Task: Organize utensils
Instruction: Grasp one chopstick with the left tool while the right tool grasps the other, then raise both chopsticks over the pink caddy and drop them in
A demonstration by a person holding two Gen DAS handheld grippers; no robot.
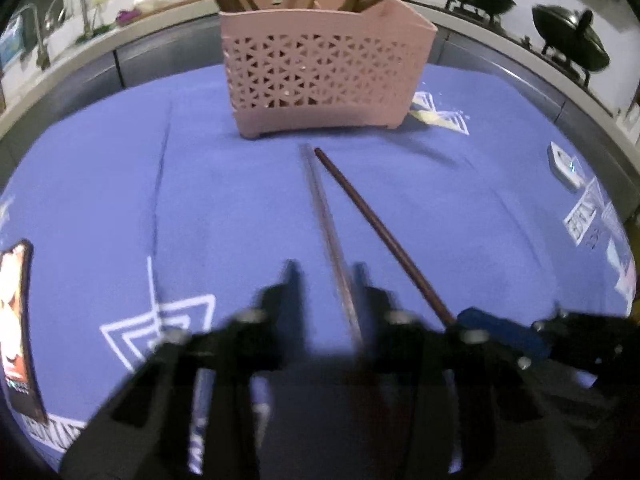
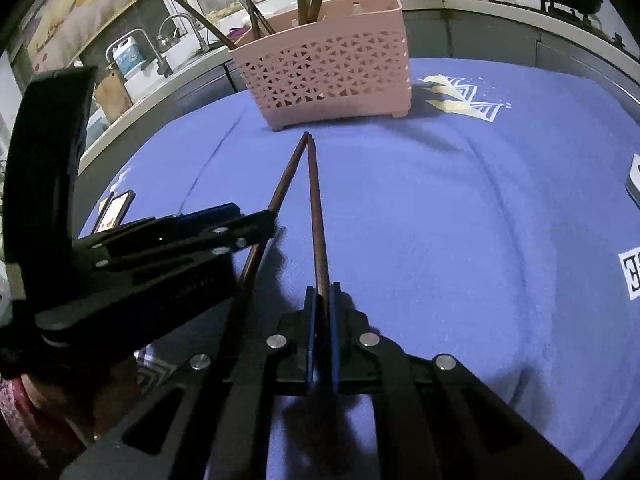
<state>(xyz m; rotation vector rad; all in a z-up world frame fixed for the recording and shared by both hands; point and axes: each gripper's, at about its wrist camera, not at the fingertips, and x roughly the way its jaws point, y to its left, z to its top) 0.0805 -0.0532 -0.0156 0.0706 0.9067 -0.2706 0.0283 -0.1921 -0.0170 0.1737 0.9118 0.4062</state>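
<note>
Blue cloth point(image 2: 460, 240) printed with white and gold patterns covers the worktop, with a grey counter edge, a sink tap and dark woks in the kitchen behind it. Toward the far edge of the cloth stands a pink perforated plastic basket point(image 2: 332, 72), upright on small feet, with brown chopsticks and other long handles rising out of its top.

Two loose chopsticks lie in front of the basket, their far tips meeting just short of its base and their near ends spread apart in a narrow V. The right tool point(image 2: 322, 300) has its blue-padded jaws closed on the right chopstick point(image 2: 316, 208) — the stick runs straight out from between the pads toward the basket. The left tool point(image 1: 326, 280) comes in from the side and is clamped on the left chopstick point(image 2: 286, 184); its own camera is blurred by motion there, but the right camera shows its jaws narrowed onto the stick, part-way along its length.

A phone point(image 1: 16, 320) with a lit screen lies on the cloth at the left edge — well apart from the basket — and a small white device point(image 1: 564, 164) sits at the right edge.
</note>
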